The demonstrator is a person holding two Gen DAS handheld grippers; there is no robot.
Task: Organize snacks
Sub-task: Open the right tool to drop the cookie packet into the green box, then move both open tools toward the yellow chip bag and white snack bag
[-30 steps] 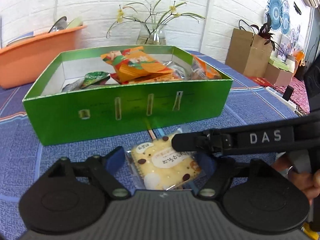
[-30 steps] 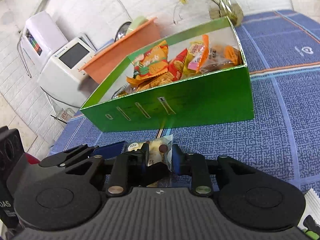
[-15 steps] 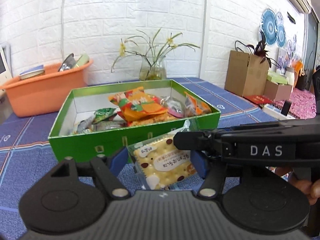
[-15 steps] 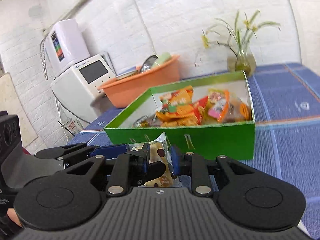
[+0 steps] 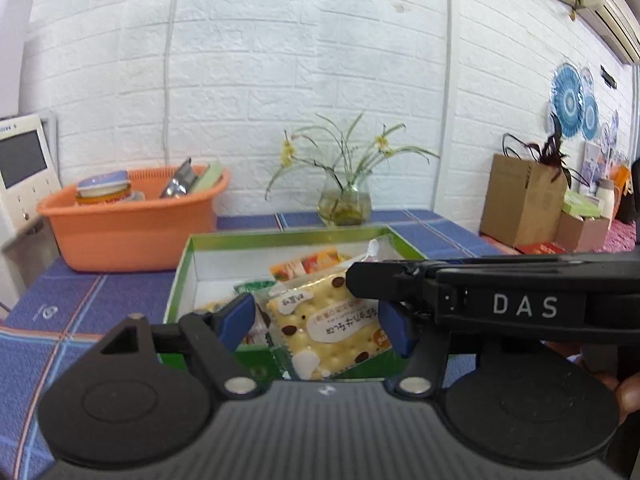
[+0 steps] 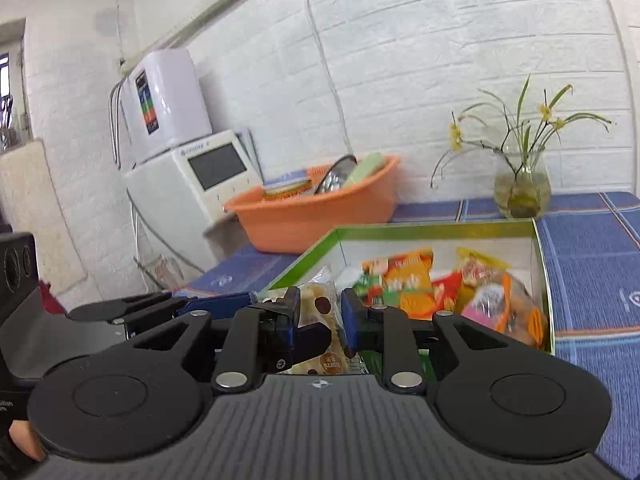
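Note:
A clear packet of pale crackers with dark chips (image 5: pixel 328 328) hangs in the air in front of the green box (image 5: pixel 280 236). My left gripper (image 5: pixel 320 316) spans its width; the jaws are closing, and both blue pads (image 5: pixel 240 316) touch the wrapper's edges. My right gripper (image 6: pixel 320 312) is shut on the same cracker packet (image 6: pixel 316 304), pinching it edge-on. Its black finger (image 5: pixel 400 284) crosses the left wrist view from the right. The green box (image 6: pixel 440 228) holds several orange, red and green snack bags (image 6: pixel 408 280).
An orange basin (image 5: pixel 132 232) with tins stands at the back left. A glass vase of flowers (image 5: pixel 344 204) is behind the box, and a white appliance with a screen (image 6: pixel 208 176) is beside the table. A brown paper bag (image 5: pixel 520 200) stands far right. A blue cloth (image 6: pixel 592 264) covers the table.
Both grippers have risen together, lifting the cracker packet off the table to above the box's front wall. The left jaws have narrowed onto the packet. Both views now tilt up toward the wall.

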